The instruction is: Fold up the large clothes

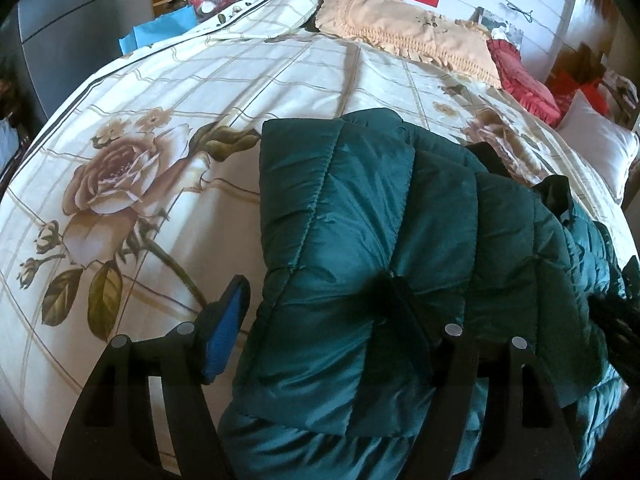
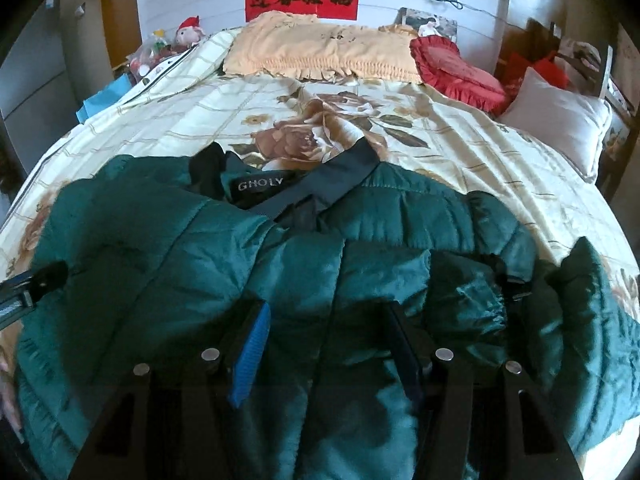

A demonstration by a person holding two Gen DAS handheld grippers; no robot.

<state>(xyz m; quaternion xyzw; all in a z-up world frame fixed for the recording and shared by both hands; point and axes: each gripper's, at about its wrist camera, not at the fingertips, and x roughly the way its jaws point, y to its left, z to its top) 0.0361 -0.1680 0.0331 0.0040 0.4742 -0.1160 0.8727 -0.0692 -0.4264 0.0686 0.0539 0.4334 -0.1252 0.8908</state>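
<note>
A dark green quilted puffer jacket lies on the floral bed cover, its left part folded over onto its middle. In the right wrist view the jacket spreads across the front, with a dark collar strip and a black label at its far edge. My left gripper is open over the jacket's left edge: the blue-padded finger is off the cloth, the other finger rests on it. My right gripper is open just above the jacket's middle.
A peach frilled pillow cover, a red frilled cushion and a white pillow lie at the head and right of the bed. A plush toy and clutter sit at the far left corner. A grey cabinet stands left.
</note>
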